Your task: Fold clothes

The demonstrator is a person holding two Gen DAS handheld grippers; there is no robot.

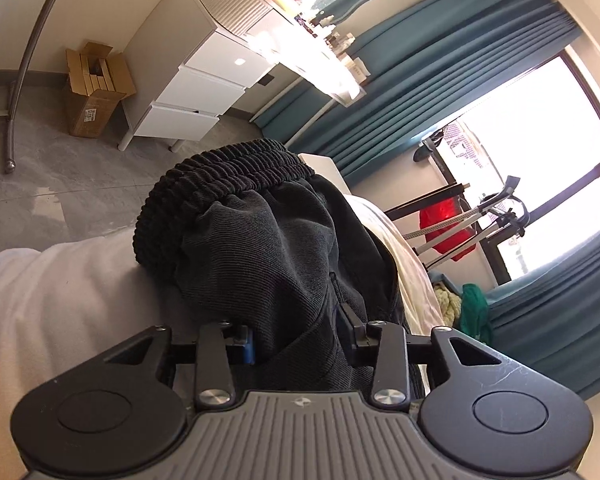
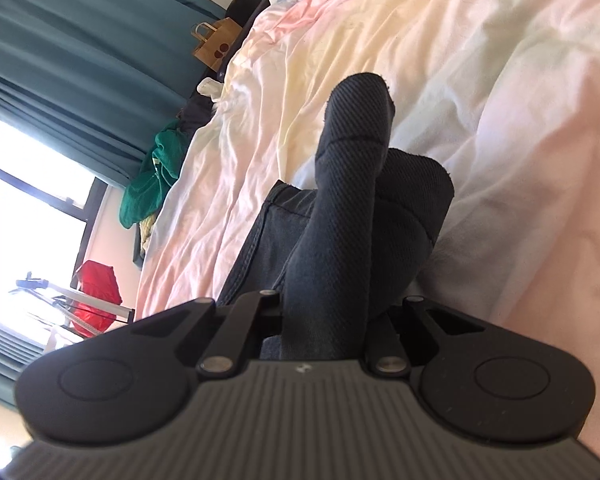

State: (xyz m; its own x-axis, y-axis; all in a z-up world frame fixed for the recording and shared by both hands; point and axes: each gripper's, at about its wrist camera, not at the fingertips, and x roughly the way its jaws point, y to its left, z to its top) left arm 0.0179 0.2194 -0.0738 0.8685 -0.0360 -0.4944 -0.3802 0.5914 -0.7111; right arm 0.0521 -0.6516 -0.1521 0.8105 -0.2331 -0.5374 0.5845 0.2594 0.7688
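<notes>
Left gripper [image 1: 300, 338] has its fingers clamped on the dark ribbed cotton trousers [image 1: 276, 240], elastic waistband bunched just beyond the tips above the pale rumpled bedsheet [image 1: 52, 300]. Right gripper [image 2: 326, 316] pinches the trousers' [image 2: 340, 208] folded cuff end, the cloth standing up between its fingers over the bedsheet [image 2: 480, 80].

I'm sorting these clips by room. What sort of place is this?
Most likely a bedroom at home: dark trousers lie on a bed with rumpled pale bedding, a white chest of drawers stands by the wall, and teal curtains frame a bright window.
</notes>
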